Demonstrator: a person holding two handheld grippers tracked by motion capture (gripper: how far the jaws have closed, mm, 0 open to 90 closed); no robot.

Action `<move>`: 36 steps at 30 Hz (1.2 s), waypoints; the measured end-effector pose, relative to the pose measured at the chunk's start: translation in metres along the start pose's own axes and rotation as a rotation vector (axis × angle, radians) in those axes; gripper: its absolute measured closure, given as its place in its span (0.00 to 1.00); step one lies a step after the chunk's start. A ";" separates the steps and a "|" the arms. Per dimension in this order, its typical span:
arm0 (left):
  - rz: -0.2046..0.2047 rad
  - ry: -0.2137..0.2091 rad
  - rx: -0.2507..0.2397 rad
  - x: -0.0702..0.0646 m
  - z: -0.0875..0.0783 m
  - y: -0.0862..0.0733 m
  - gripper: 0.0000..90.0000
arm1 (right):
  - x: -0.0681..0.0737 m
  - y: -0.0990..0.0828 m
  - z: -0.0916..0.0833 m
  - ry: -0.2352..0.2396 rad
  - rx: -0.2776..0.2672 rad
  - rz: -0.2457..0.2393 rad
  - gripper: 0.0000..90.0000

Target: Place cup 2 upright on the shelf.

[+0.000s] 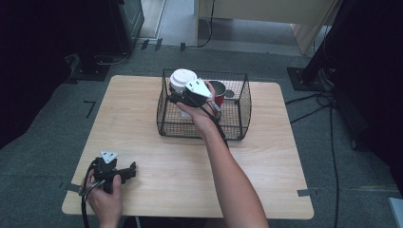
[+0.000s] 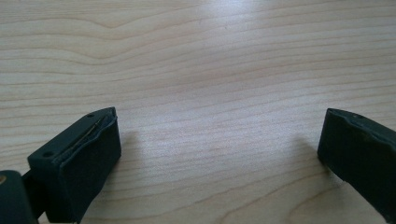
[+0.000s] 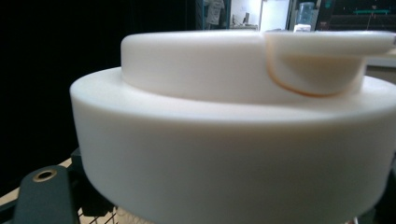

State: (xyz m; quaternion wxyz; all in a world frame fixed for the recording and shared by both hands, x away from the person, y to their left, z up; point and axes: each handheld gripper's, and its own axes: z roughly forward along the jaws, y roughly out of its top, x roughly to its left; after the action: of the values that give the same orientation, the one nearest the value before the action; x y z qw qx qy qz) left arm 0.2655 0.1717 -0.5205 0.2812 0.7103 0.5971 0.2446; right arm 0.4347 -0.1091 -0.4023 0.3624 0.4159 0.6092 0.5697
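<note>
Right gripper (image 1: 182,99) is clamped on the white-lidded cup (image 1: 182,80) (held upright, likely against spills) over the wire basket's (image 1: 204,130) left side.

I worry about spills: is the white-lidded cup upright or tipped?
Upright. In the high view the cup stands vertical, lid on top, held by the right gripper over the wire basket.
</note>
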 end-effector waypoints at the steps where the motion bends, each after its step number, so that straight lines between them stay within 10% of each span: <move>1: -0.001 0.000 0.000 0.000 0.000 0.000 0.00 | 0.000 0.000 0.002 0.004 -0.004 -0.001 0.18; 22: 0.002 0.001 0.002 0.000 0.000 0.000 0.00 | -0.007 -0.018 0.032 0.001 0.051 -0.024 0.18; 36: 0.002 0.000 0.001 0.000 0.000 0.000 0.00 | -0.004 -0.032 0.042 0.079 0.098 -0.007 0.18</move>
State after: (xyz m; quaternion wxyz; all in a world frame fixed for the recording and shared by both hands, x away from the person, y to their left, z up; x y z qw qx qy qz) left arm 0.2655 0.1718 -0.5204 0.2803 0.7112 0.5965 0.2446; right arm 0.4719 -0.0960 -0.4378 0.3192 0.4081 0.6518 0.5538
